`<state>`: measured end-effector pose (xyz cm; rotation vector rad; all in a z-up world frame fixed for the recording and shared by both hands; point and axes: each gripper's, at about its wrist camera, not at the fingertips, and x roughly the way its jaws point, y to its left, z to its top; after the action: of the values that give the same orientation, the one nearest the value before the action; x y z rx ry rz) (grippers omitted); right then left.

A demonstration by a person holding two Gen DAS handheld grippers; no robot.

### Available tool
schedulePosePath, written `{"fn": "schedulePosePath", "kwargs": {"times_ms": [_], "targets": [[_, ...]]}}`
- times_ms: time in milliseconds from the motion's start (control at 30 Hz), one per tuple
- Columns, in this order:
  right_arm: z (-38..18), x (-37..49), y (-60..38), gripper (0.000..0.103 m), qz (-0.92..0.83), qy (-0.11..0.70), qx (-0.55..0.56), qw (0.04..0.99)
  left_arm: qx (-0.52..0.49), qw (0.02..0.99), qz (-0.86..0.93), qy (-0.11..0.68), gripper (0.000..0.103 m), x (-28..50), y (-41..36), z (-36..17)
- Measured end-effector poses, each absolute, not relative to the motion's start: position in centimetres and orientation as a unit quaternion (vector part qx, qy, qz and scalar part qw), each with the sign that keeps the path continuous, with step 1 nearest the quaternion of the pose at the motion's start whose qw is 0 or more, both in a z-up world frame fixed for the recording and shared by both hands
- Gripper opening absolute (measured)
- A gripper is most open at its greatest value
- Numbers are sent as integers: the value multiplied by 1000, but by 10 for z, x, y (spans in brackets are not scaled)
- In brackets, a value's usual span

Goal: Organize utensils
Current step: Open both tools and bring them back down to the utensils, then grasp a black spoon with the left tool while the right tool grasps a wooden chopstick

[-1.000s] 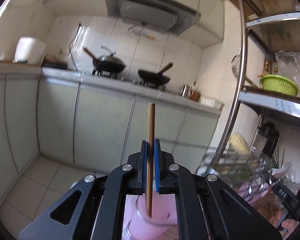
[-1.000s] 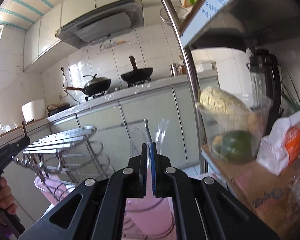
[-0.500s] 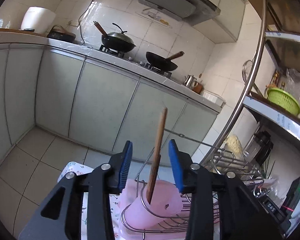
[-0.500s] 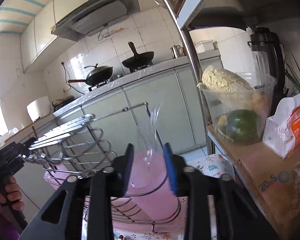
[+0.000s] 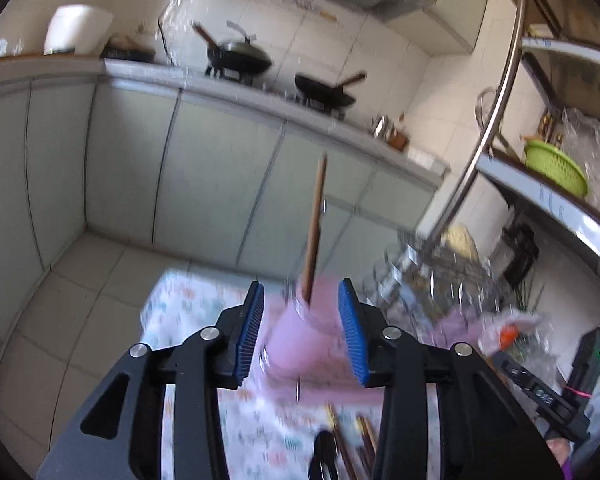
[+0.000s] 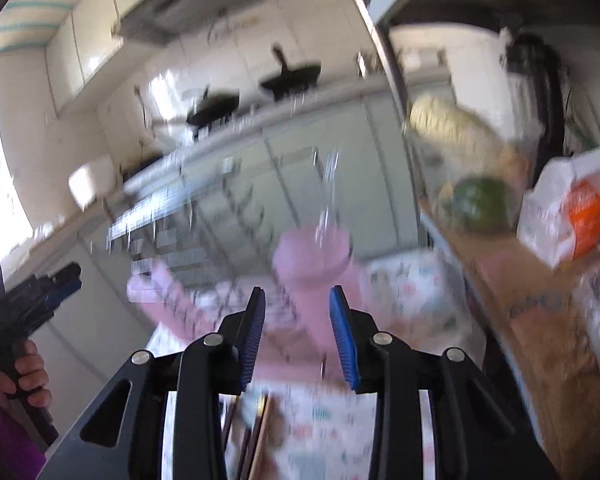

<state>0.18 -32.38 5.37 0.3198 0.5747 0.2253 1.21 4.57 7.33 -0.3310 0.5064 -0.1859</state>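
Two items look placed so far: one wooden chopstick [image 5: 315,224] stands leaning in the pink cup [image 5: 300,340], and something clear, maybe a plastic spoon [image 6: 329,196], stands in the same cup in the right wrist view, too blurred to be sure. Left gripper [image 5: 301,336] has its jaws spread, having just opened; the chopstick sits ahead of the gap, free of the blue pads, nothing pinched. Right gripper [image 6: 298,336] is the same: jaws just opened and spread, pink cup in line beyond them, pads touching nothing. Cup sits at the near corner of the wire dish rack [image 5: 432,276] on the patterned tablecloth [image 5: 188,312]. Still to do: more loose pieces lie on the cloth close under both grippers, some brown chopsticks [image 5: 360,448] and a dark spoon-like thing [image 5: 324,456] in the left view, more sticks [image 6: 256,432] low in the right view. Can't count them, both frames are smeared. My read: early-to-mid task, one drop-off pair done, next is going down for the pieces on the cloth. A person's hand [image 6: 20,376] holds the left gripper at the edge of the right view.
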Motion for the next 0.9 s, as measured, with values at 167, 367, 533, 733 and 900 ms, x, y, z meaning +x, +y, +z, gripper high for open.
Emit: {"fn": "schedulePosePath", "kwargs": {"times_ms": [167, 367, 533, 733, 900], "targets": [[20, -11, -312, 33, 125, 354, 157, 914, -166, 926, -110, 320, 39, -3, 36, 41], [-18, -14, -305, 17, 156, 418, 198, 873, -178, 871, -152, 431, 39, -4, 18, -9], [-35, -13, -300, 8, 172, 447, 220, 850, -163, 835, -170, 498, 24, 1, -10, -41], [-38, -12, -298, 8, 184, 454, 220, 844, -117, 823, -168, 529, 24, 1, -41, -65], [-38, -15, -303, 8, 186, 457, 228, 839, -94, 824, -157, 536, 24, 1, -56, -69]]}}
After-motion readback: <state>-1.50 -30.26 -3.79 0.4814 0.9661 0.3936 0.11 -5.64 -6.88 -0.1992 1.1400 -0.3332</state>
